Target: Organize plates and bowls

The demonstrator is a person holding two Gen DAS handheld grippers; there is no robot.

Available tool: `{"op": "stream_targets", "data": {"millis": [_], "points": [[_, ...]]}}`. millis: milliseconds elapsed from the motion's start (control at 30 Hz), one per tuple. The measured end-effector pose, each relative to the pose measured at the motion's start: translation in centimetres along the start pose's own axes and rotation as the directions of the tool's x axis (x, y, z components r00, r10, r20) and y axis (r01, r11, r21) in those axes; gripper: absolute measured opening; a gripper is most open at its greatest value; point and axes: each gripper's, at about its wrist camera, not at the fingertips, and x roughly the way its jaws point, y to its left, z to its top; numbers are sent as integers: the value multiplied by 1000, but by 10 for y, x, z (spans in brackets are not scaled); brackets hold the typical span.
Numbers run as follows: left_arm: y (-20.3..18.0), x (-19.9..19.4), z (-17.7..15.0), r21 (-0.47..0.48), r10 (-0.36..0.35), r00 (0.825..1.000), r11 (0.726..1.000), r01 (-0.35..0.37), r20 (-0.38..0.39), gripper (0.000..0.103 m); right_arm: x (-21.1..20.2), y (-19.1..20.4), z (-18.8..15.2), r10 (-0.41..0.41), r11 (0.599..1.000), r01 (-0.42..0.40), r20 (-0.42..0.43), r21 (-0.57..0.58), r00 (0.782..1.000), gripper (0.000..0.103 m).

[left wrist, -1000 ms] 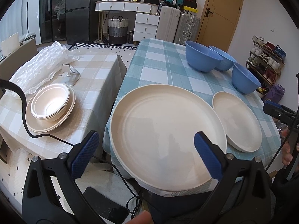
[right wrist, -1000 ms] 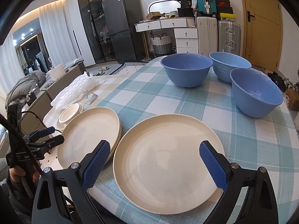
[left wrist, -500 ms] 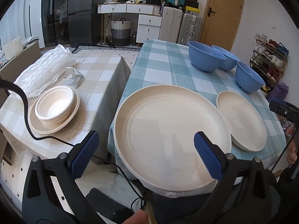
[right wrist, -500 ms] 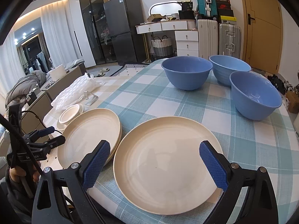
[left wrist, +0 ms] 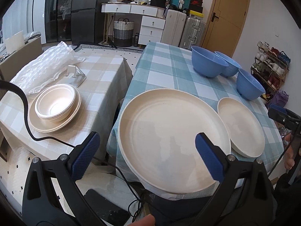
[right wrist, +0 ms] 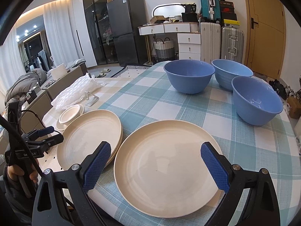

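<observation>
Two large cream plates (left wrist: 169, 131) lie stacked at the near left corner of the teal checked table (left wrist: 169, 69), overhanging its edge. My left gripper (left wrist: 146, 154) hovers open just before them, holding nothing. To their right lies a single cream plate (right wrist: 165, 165), and my right gripper (right wrist: 155, 162) stands open over its near rim, apart from it. Three blue bowls (right wrist: 189, 75) (right wrist: 231, 73) (right wrist: 255, 99) stand upright at the far right. On the beige table, cream bowls (left wrist: 56, 103) are nested on a cream plate.
Bubble wrap (left wrist: 45, 67) and a metal stand (left wrist: 76, 75) lie on the beige table (left wrist: 101, 86) behind the nested bowls. A black cable (left wrist: 28, 120) runs across that table's near side. A narrow gap separates the two tables. Suitcases and drawers stand beyond.
Both grippers have stayed open and have only drifted slightly, the left view easing back a little. No plate or bowl has moved.
</observation>
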Motion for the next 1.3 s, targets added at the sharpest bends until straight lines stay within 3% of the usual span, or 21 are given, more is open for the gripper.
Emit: {"op": "stream_targets", "data": {"millis": [200,467,700,900,1000,1067,1200,1300], "points": [[7,1,-1,-2,28,999,1000,-28,-25,100,11,11,11,16,999,-16,-16,-38,1000,98],[13,9,-4,-26,11,998,1000,-13,-58,100,42,32,31,67,992,-74,-69,-106,995,98],[18,19,-8,-47,13,996,999,-17,-85,97,78,58,48,140,972,-165,-152,-170,978,98],[20,30,-12,-58,2,994,998,-8,-111,89,113,68,57,199,954,-244,-242,-174,950,98],[22,35,-14,-77,-5,992,997,-5,-126,86,126,72,59,202,952,-251,-262,-173,944,98],[23,38,-15,-87,-18,991,996,7,-132,75,131,73,60,218,949,-268,-272,-163,937,98],[27,42,-17,-105,-28,990,994,13,-142,73,140,79,60,215,945,-274,-291,-180,932,98],[28,45,-18,-117,-45,987,993,27,-152,69,148,82,59,217,942,-283,-320,-178,922,87]]}}
